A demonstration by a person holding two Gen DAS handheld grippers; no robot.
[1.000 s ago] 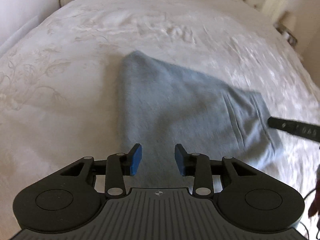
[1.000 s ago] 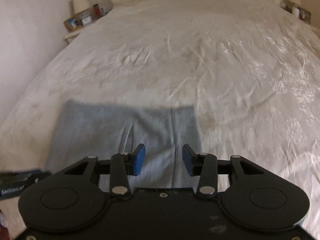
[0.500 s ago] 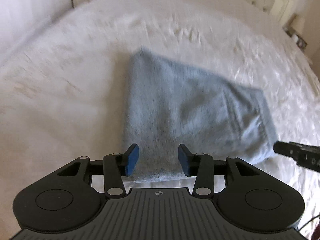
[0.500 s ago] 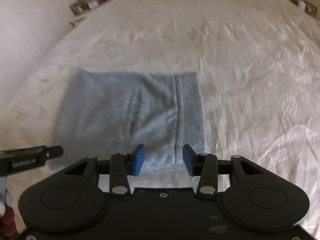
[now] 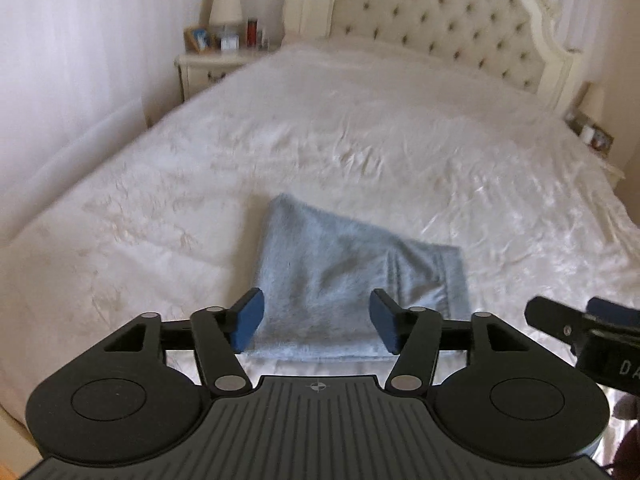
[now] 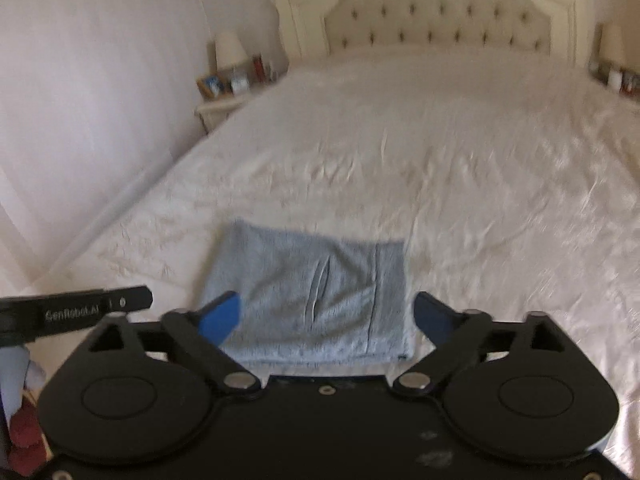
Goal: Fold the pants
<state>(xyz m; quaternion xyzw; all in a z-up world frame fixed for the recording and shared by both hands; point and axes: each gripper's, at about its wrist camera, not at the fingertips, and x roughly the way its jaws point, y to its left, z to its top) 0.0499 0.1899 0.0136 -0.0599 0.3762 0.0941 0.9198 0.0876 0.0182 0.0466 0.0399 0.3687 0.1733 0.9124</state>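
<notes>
The grey-blue pants [image 5: 352, 280] lie folded into a flat rectangle near the foot of the bed, also seen in the right wrist view as pants [image 6: 312, 300]. My left gripper [image 5: 316, 326] hovers above their near edge, jaws opening, nothing between the blue pads. My right gripper [image 6: 326, 320] is raised over the near edge too, jaws opening wide and holding nothing. Each gripper shows at the edge of the other's view: the right gripper [image 5: 584, 328] at right, the left gripper [image 6: 80, 310] at left.
The white satin bedspread [image 5: 360, 152] covers the whole bed. A tufted cream headboard [image 5: 432, 20] stands at the far end. A nightstand [image 5: 212, 68] with a lamp and small items is at the far left, another nightstand [image 5: 596, 140] at the right. A wall [image 6: 100, 100] runs along the left.
Both grippers have risen and drawn back from the pants, so the headboard and nightstands now show. Both pairs of jaws have spread wider, the right one most.
</notes>
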